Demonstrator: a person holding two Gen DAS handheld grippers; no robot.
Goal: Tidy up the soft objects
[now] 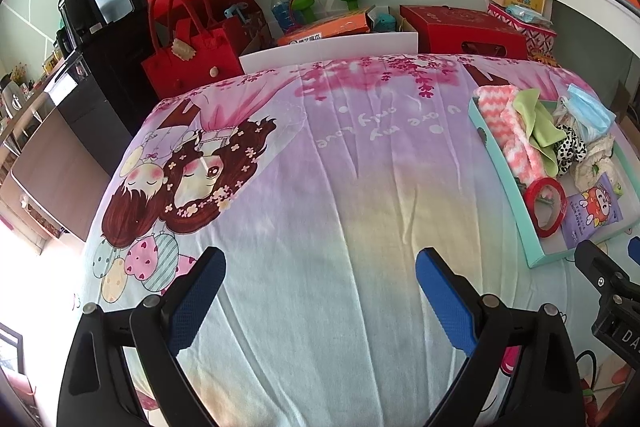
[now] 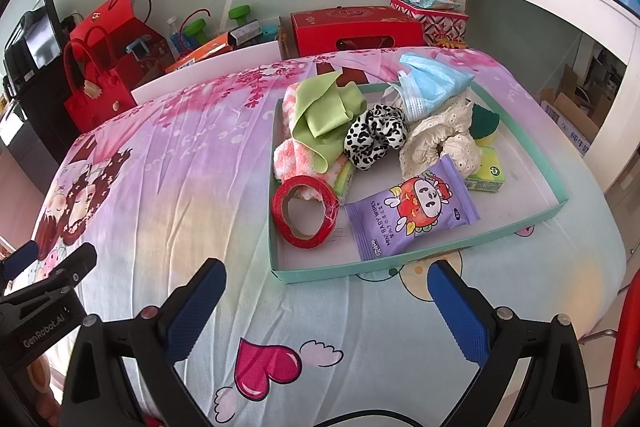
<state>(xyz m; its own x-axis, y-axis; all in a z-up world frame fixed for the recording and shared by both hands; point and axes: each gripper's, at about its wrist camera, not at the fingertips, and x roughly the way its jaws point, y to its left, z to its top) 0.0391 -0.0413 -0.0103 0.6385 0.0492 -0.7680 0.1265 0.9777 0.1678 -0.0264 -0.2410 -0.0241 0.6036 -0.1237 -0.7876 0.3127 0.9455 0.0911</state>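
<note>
A teal tray (image 2: 404,265) lies on the cartoon bedsheet (image 2: 168,187) and holds soft things: a pink-white fuzzy cloth (image 2: 290,155), a green cloth (image 2: 324,115), a black-and-white scrunchie (image 2: 374,137), a cream scrunchie (image 2: 438,139), a blue face mask (image 2: 430,83), a purple wipes pack (image 2: 414,215), a red tape roll (image 2: 306,211), sponges (image 2: 486,173). My right gripper (image 2: 326,301) is open and empty just before the tray's near edge. My left gripper (image 1: 320,291) is open and empty over the bare sheet, left of the tray (image 1: 532,251).
Red bags (image 1: 188,55), a red box (image 1: 464,31), bottles and dumbbells (image 1: 304,3) crowd the floor behind the bed. A black cabinet (image 1: 100,75) stands at left, a white shelf (image 2: 560,11) at right.
</note>
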